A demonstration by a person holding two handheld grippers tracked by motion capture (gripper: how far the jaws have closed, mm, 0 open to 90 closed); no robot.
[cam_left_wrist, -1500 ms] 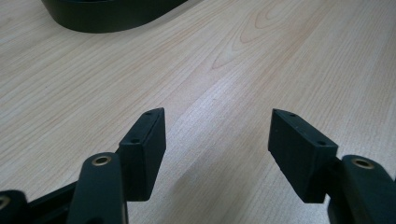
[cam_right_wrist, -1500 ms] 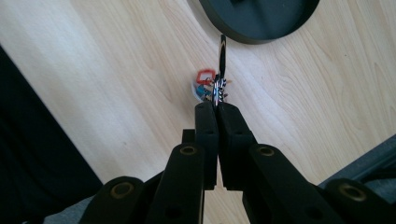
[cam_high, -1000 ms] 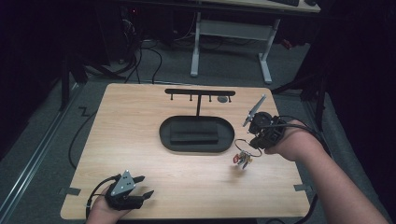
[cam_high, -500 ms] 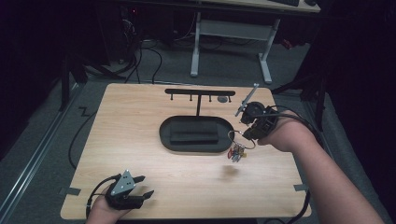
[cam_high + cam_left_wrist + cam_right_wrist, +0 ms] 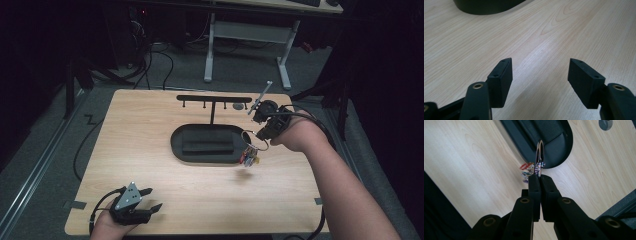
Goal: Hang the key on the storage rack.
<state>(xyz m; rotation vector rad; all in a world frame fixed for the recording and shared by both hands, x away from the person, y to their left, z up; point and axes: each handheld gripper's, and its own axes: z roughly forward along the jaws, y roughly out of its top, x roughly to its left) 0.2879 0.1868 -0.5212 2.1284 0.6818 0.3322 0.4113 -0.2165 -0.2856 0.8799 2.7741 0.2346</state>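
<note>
1. The right tool has travelled since a second ago: then it hung over the bare wood to the right of the black oval tray, low toward the near side; now it sits higher and farther back, just off the tray's right end and closer to the T-shaped hook rack that rises behind the tray. Its load has come along with it, so I judge that the carry toward the rack's pegs is under way and the hanging itself is not yet done.

2. The right tool's jaws are pressed together, with only a sliver between the pads, and they pinch the lower edge of a silver key ring. The ring stands upright above the jaw tips, seen edge-on in the right gripper view.

3. A cluster of small coloured tags and keys dangles from the ring, clear of the surface, just off the tray's right rim; its shadow falls on the wood below it.

4. The left tool has not shifted over the same second. It rests at the near left corner of the surface, well away from the tray, jaws spread wide with nothing between them, only bare wood ahead.

5. A small grey disc lies on the surface beyond the tray, under the rack's right arm.
</note>
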